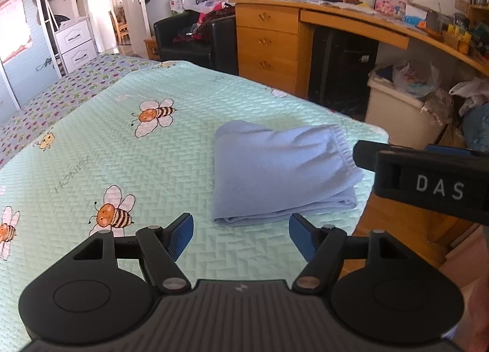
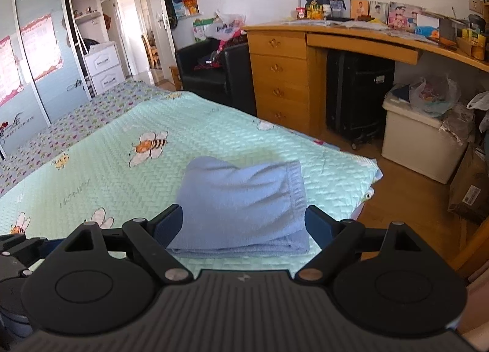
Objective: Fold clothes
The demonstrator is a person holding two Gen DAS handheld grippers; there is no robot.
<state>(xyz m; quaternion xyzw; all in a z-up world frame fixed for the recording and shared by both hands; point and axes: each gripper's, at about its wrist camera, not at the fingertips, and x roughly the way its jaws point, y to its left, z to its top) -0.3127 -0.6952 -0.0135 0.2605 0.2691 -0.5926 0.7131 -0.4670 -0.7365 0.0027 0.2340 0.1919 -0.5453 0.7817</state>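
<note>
Blue garment (image 2: 241,208) lies folded on the bee quilt (image 1: 122,153) — folding looks done; left gripper (image 1: 241,237) and right gripper (image 2: 244,226) gape empty — next, withdraw.

White letters "DAS" on the black body of the right gripper (image 1: 434,181), seen from the left wrist view. Faint grey "HONEY" printed on the green quilt (image 1: 72,174), toward its left edge, near the bees; same word in the right wrist view (image 2: 75,193). "SWEET WEDDING" on the wardrobe door (image 2: 12,131), low. Other labels too small to read.
</note>
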